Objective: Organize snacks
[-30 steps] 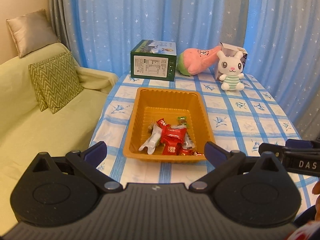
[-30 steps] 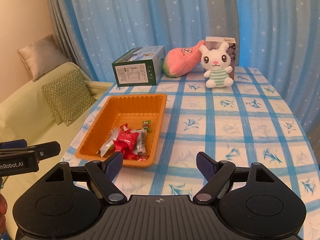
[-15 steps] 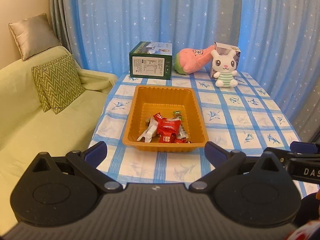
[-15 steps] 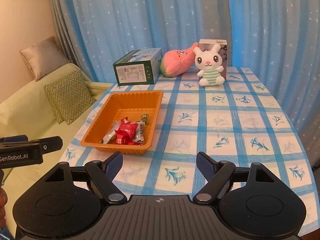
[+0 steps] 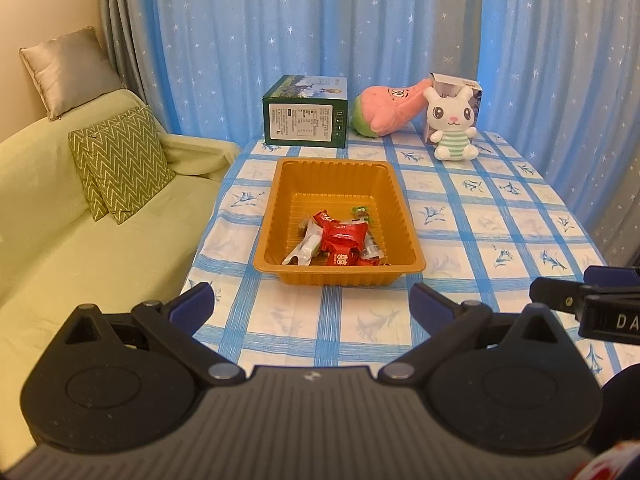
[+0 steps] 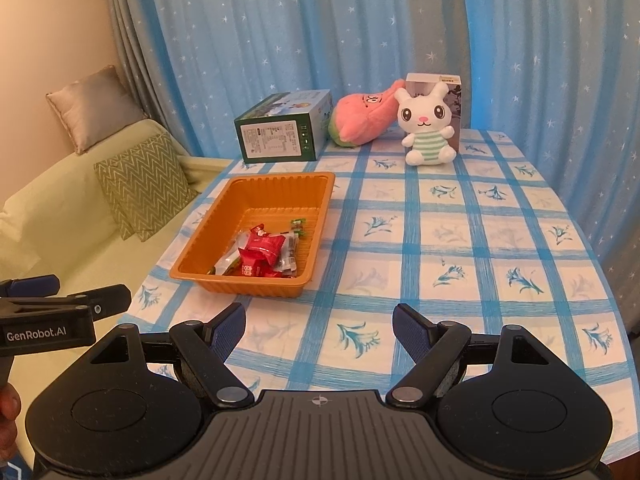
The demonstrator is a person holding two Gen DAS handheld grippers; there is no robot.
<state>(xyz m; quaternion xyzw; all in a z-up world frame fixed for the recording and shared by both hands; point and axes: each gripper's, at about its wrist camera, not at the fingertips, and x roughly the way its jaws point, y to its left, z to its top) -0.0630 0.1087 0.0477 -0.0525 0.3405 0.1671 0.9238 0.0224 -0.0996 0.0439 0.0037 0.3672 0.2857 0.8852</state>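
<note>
Left wrist view: a green sofa carries two cushions, one satin grey, one zigzag green. On the bench, under a blue-checked cloth, a ribbed orange plastic tray holds crinkly wrapped snacks at its near end. Behind stand one green box, a pink plush and a rabbit plush. Starry blue curtains hang behind. The left gripper and right gripper both gape, empty.

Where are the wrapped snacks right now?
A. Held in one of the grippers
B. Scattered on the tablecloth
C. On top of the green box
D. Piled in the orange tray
D: the wrapped snacks lie piled at the near end of the orange tray.
</note>
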